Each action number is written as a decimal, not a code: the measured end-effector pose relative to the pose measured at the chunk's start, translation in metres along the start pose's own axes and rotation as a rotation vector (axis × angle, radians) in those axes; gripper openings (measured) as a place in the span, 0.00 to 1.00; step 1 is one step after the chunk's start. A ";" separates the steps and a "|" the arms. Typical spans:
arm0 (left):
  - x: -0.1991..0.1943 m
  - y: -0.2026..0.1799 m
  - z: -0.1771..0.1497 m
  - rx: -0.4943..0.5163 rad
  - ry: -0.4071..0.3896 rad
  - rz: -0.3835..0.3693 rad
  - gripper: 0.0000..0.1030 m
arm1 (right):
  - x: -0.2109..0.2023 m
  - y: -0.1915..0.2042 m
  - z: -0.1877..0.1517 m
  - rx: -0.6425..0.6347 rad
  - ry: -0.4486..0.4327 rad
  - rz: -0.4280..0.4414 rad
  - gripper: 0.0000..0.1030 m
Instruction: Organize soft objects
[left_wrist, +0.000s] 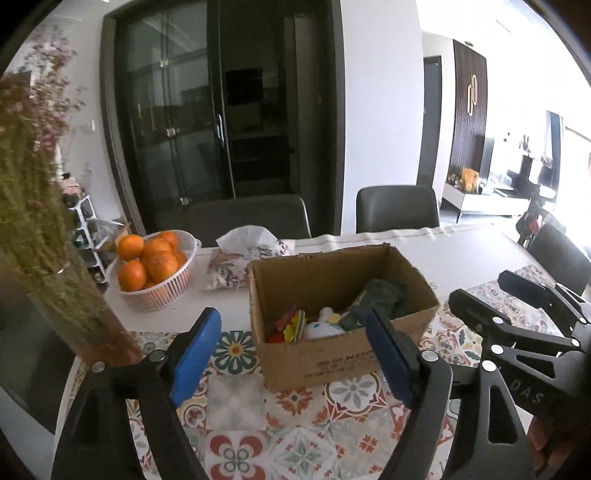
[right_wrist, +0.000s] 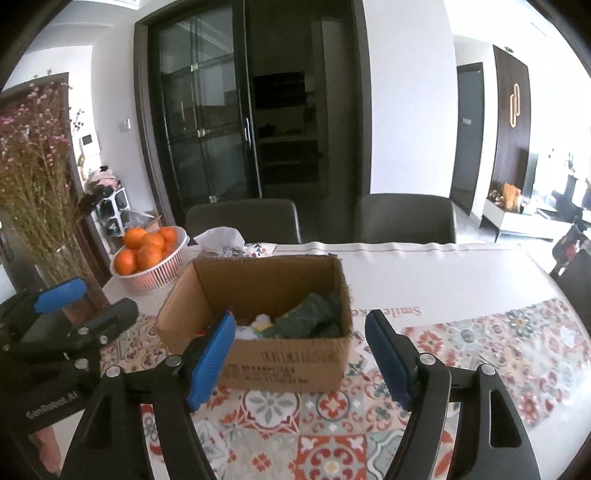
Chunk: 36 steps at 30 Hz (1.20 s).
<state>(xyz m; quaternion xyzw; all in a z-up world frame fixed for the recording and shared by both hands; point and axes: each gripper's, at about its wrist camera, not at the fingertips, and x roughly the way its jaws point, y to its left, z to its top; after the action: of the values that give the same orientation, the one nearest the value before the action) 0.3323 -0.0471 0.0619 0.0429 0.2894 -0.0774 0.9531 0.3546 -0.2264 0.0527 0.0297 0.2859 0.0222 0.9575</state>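
Note:
An open cardboard box (left_wrist: 332, 365) stands on the patterned tablecloth. Inside lie a dark green cloth (left_wrist: 380, 299), a white plush toy (left_wrist: 325, 326) and a red-yellow soft toy (left_wrist: 288, 325). The box (right_wrist: 280, 369) also shows in the right wrist view, with the green cloth (right_wrist: 310, 319) and the white plush (right_wrist: 247, 330) in it. My left gripper (left_wrist: 295, 354) is open and empty just in front of the box. My right gripper (right_wrist: 301, 358) is open and empty in front of the box too, and it appears at the right of the left wrist view (left_wrist: 495, 299).
A white basket of oranges (left_wrist: 155, 273) and a tissue pouch (left_wrist: 251, 254) sit behind the box. A vase of dried flowers (left_wrist: 55, 258) stands at the left. Grey chairs (left_wrist: 399, 210) line the table's far edge.

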 end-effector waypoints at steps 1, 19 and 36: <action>-0.008 0.000 -0.003 -0.005 -0.009 0.004 0.82 | -0.009 0.000 -0.002 0.000 -0.007 -0.007 0.72; -0.125 -0.009 -0.068 -0.004 -0.126 0.062 1.00 | -0.125 0.005 -0.064 0.009 -0.091 -0.070 0.90; -0.187 -0.015 -0.133 -0.018 -0.144 0.046 1.00 | -0.210 0.017 -0.134 -0.003 -0.137 -0.118 0.90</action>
<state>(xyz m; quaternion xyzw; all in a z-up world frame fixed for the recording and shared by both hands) 0.1036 -0.0220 0.0559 0.0354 0.2199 -0.0559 0.9733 0.1052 -0.2158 0.0563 0.0129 0.2210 -0.0359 0.9745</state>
